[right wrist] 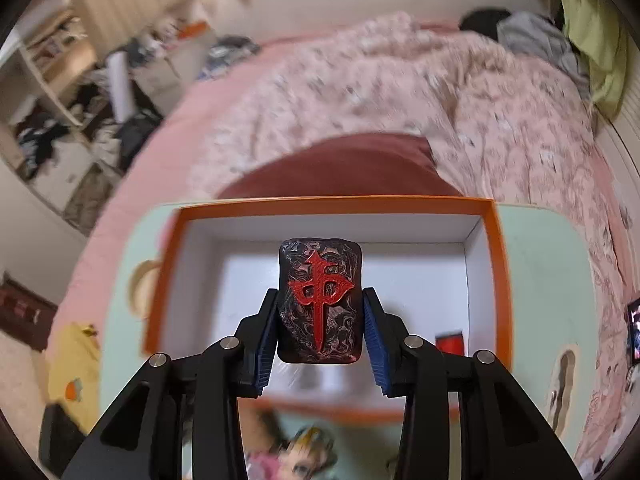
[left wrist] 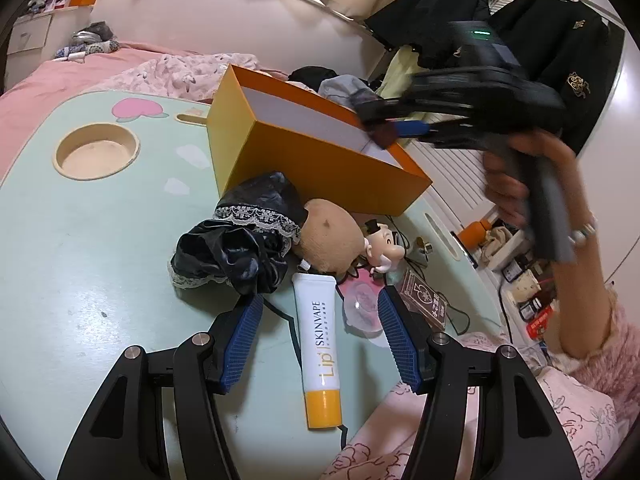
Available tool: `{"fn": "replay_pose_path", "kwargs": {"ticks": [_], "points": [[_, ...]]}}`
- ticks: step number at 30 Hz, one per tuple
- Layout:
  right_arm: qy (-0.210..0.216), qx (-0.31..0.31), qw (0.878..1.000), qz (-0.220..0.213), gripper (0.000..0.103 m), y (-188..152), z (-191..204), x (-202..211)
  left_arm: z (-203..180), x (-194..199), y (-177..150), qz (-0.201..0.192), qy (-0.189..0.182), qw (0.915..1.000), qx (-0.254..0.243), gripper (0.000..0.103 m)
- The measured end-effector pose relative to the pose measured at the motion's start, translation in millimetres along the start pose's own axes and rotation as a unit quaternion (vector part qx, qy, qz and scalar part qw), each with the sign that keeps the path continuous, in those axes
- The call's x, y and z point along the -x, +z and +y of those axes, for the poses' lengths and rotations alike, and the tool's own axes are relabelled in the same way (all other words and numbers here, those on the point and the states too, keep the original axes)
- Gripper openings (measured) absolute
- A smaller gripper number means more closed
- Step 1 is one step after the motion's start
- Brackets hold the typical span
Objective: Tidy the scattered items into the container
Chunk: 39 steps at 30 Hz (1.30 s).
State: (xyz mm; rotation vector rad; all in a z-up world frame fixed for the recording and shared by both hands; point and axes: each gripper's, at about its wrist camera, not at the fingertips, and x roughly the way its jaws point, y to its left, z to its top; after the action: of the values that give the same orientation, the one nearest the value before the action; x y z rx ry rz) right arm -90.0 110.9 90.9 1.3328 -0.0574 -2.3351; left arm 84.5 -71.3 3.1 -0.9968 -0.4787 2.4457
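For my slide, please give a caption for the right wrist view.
Right gripper holds a dark mahjong-style block above the open orange box.

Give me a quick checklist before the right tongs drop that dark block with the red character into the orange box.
1. Block sits between the right tongs: ok, both blue pads flank it.
2. Block is over the orange box: ok, the white floor shows behind it.
3. Landing spot free: cannot tell; a small red thing lies on the box floor to the right, and the spot right under the block is hidden.
4. Box stands flat on the table: ok.
5. Left tongs out of the way: ok, open over the lip tube, away from the box.
6. Picture steady: not ok, the right view is blurred.
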Motion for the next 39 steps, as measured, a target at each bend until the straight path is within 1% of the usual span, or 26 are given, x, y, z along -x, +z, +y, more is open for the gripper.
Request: {"fn": "replay_pose_path", "kwargs": {"ticks": [4,6,9,12,14,19,21,22,23,25,27,29,31,32,33,35,37,39], "points": [[0.039,0.019,0.999,-0.011,0.039,-29.3,5.6,38.3,-0.9,0.1,0.7,-0.001,0.005,1.0000,-0.004,0.061],[0.048,0.021,0.999,-0.011,0.039,-44.7,1.6,52.5,-1.6,0.3,0.8,-0.001,0.006,1.0000,-0.005,0.061],[0.057,0.020,0.998,0.009,0.039,-69.1,-7.5,60.7,-2.1,-0.5,1.0,0.001,0.008,1.0000,-0.006,0.061],[0.073,0.014,0.997,0.032,0.039,-94.0,-11.4,56.7,-1.7,-2.1,1.8,0.005,0.011,0.9999,-0.004,0.061],[0.057,0.022,0.997,0.039,0.039,-106.3,-10.5,48.3,-3.0,-2.0,2.4,0.005,0.017,0.9998,-0.006,0.061],[-0.005,0.027,0.998,0.062,0.039,-120.8,-23.2,24.9,-8.3,4.9,4.9,-0.004,0.028,0.9993,-0.025,0.061],[-0.014,0.032,0.996,0.077,0.039,-126.1,-27.5,19.0,-10.4,5.4,7.8,-0.002,0.028,0.9992,-0.030,0.061],[-0.011,0.034,0.996,0.083,0.039,-130.1,-27.8,16.8,-12.2,5.3,10.1,0.001,0.027,0.9991,-0.034,0.061],[-0.006,0.038,0.995,0.087,0.039,-133.7,-26.9,15.3,-15.3,5.7,14.1,0.003,0.023,0.9990,-0.038,0.061],[0.002,0.044,0.995,0.092,0.039,-138.5,-24.3,12.9,-25.1,6.3,27.5,0.009,-0.002,0.9988,-0.048,0.061],[0.015,0.041,0.995,0.092,0.039,-140.5,-24.6,11.3,-38.6,7.0,46.4,0.019,-0.030,0.9974,-0.062,0.061],[0.032,0.031,0.996,0.083,0.040,-140.4,-27.9,13.3,-52.8,6.5,71.2,0.027,-0.047,0.9957,-0.075,0.061],[0.053,0.012,0.997,0.060,0.044,-139.3,-34.1,23.0,-70.9,-2.0,103.9,0.053,-0.058,0.9938,-0.078,0.061],[0.061,0.004,0.997,0.048,0.046,-138.4,-37.1,28.7,-78.8,-10.9,117.4,0.074,-0.056,0.9927,-0.077,0.061],[0.066,-0.004,0.997,0.034,0.048,-136.6,-40.8,35.4,-87.6,-26.3,132.5,0.104,-0.050,0.9904,-0.076,0.061],[0.067,-0.015,0.998,0.006,0.049,-132.8,-48.4,48.2,-100.0,-64.6,151.1,0.160,-0.041,0.9833,-0.077,0.061],[0.062,-0.028,0.997,-0.021,0.049,-131.6,-56.6,58.4,-101.4,-103.8,162.4,0.192,-0.038,0.9795,-0.046,0.061],[0.067,-0.044,0.996,-0.035,0.050,-131.1,-66.0,63.7,-96.3,-148.7,166.5,0.239,-0.044,0.9701,0.008,0.061]]}}
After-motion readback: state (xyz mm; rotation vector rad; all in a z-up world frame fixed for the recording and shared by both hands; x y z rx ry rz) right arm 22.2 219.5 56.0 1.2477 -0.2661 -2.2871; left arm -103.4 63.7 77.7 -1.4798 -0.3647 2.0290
